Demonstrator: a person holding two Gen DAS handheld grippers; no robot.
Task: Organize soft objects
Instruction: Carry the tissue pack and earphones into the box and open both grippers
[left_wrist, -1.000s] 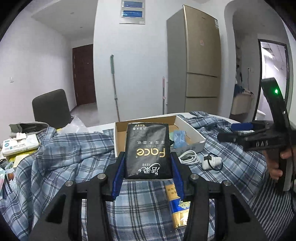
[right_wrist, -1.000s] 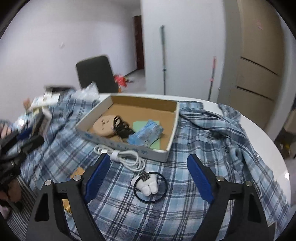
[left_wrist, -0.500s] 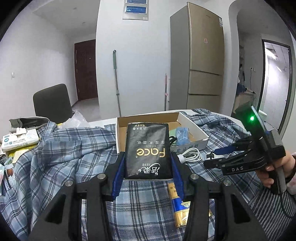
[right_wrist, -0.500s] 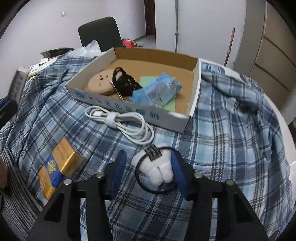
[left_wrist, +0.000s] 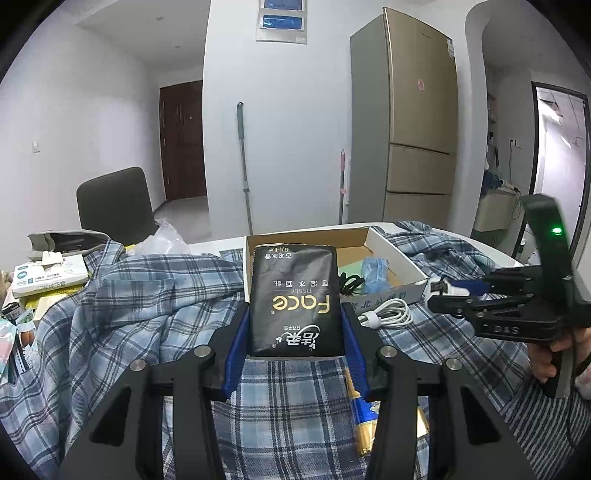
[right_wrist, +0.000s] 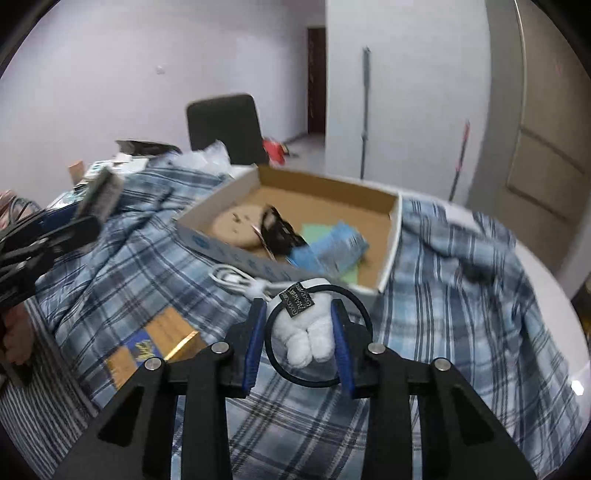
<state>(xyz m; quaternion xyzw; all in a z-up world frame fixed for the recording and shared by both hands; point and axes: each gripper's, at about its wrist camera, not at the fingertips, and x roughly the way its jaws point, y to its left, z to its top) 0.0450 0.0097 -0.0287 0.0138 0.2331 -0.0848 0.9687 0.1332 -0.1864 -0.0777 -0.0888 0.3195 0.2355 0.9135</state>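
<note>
Right gripper (right_wrist: 298, 338): jaws wide a second ago, just been closing, now clamped on the white plush hair tie (right_wrist: 308, 332), raised off the plaid shirt (right_wrist: 461, 295) where it lay before. Cardboard box (right_wrist: 391, 236) at 12 o'clock beyond it, white cable (right_wrist: 236, 278) at 11. Left gripper (left_wrist: 295, 325): unchanged, pads pinching the black tissue pack (left_wrist: 294, 299) above the shirt, box rim just behind at 12.
</note>
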